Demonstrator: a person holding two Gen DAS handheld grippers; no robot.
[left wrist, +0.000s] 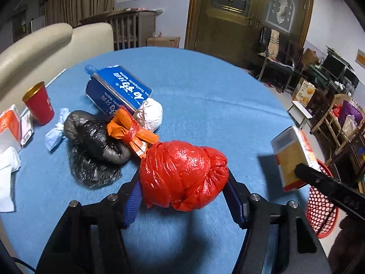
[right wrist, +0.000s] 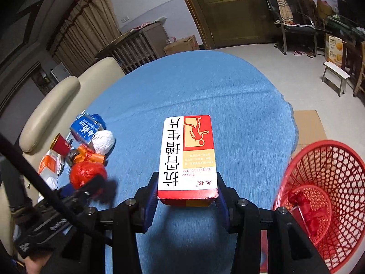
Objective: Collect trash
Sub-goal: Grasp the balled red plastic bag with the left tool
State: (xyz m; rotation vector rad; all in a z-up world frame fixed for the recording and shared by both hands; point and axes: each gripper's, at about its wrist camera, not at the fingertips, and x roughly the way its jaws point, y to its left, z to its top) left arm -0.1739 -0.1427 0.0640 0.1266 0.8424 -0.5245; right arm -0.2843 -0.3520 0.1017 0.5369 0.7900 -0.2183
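My left gripper (left wrist: 183, 182) is shut on a knotted red plastic bag (left wrist: 182, 173) just above the blue tablecloth (left wrist: 205, 96). My right gripper (right wrist: 186, 189) is shut on a red, white and yellow medicine box (right wrist: 187, 155) and holds it above the table; the box also shows in the left wrist view (left wrist: 293, 157). A red mesh trash basket (right wrist: 330, 182) stands on the floor right of the table, with a red bag (right wrist: 308, 210) inside. The red plastic bag also shows in the right wrist view (right wrist: 87, 173).
More trash lies at the table's left: a black bag (left wrist: 93, 146), an orange wrapper (left wrist: 132, 132), a white paper ball (left wrist: 150, 114), a blue toothpaste box (left wrist: 118, 89), a red cup (left wrist: 38, 105), blue tissue (left wrist: 56, 130) and white papers (left wrist: 6, 159). A beige sofa (left wrist: 45, 45) is behind.
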